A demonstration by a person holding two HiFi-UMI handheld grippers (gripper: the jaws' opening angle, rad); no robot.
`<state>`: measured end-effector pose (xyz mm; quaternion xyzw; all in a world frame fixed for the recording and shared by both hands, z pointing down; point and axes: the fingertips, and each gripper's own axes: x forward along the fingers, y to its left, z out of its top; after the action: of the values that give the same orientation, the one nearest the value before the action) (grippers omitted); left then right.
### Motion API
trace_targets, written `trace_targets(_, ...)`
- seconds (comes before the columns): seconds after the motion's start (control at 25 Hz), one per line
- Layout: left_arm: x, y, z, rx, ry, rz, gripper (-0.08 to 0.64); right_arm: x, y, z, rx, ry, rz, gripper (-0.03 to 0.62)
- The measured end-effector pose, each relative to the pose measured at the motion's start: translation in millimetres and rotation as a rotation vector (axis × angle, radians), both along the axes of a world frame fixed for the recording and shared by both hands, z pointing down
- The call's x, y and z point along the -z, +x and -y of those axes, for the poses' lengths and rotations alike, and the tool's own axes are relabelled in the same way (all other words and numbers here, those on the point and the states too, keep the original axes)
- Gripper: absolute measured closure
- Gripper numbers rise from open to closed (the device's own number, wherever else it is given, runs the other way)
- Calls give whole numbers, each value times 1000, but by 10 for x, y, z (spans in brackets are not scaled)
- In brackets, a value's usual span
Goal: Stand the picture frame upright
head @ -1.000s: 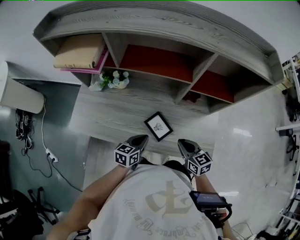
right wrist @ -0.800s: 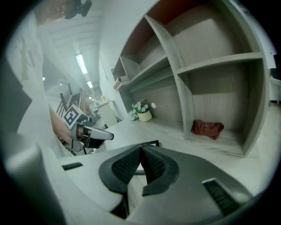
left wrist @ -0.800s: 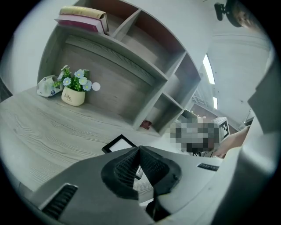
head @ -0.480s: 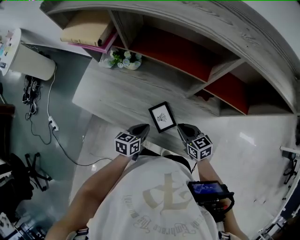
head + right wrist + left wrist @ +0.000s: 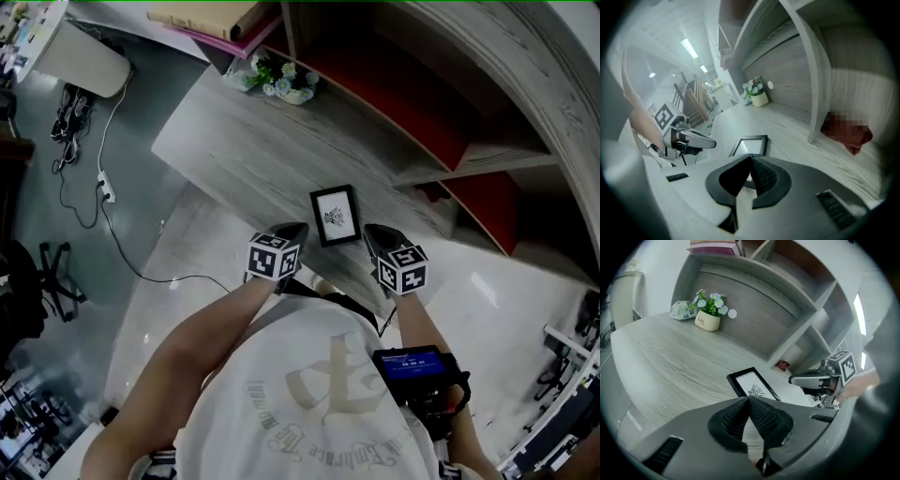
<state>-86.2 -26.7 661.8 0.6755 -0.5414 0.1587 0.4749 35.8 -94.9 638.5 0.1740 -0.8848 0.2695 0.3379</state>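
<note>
A black picture frame (image 5: 336, 215) with a white print lies flat near the front edge of the grey wooden desk (image 5: 244, 150). The frame (image 5: 751, 385) shows just past the left jaws, and the frame (image 5: 750, 146) shows just past the right jaws. My left gripper (image 5: 298, 230) hovers at the frame's left near corner, shut and empty. On the other side my right gripper (image 5: 369, 232) hangs at the frame's right near corner, also shut with nothing in it. Neither touches the frame.
A small pot of flowers (image 5: 284, 81) stands at the desk's back left, under grey shelving with red back panels (image 5: 394, 94). A small red object (image 5: 782, 364) sits in a shelf bay behind the frame. A cable and power strip (image 5: 101, 187) lie on the floor to the left.
Both grippers have come down and closer to the frame, now flanking its near corners. The head camera has tilted, so desk and frame sit higher and closer in view.
</note>
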Motion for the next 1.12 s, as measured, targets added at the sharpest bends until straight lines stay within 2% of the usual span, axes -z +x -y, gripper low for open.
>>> trace_targets(0.28, -263, 98, 126, 34, -60, -32, 557, -307, -169, 160, 29, -39, -41, 586)
trace_targets(0.44, -409, 128, 172, 69, -131, -69, 557, -486, -251, 182, 36, -93, -64, 584)
trace_targets(0.52, -434, 145, 189, 76, -155, -71, 523, -536, -279, 168, 47, -113, -78, 553)
trace_targets(0.6, -424, 170, 205, 82, -170, -66, 514, -549, -293, 163, 55, -117, -93, 548)
trace_targets(0.72, -435, 195, 232, 98, -194, -66, 433, -561, -323, 176, 61, -114, -116, 548)
trace_targets(0.8, -457, 203, 245, 112, -214, -65, 377, -583, -329, 181, 65, -121, -136, 505)
trace_targets(1.12, -483, 234, 247, 150, -249, -48, 364, -674, -292, 199, 45, -152, -178, 505)
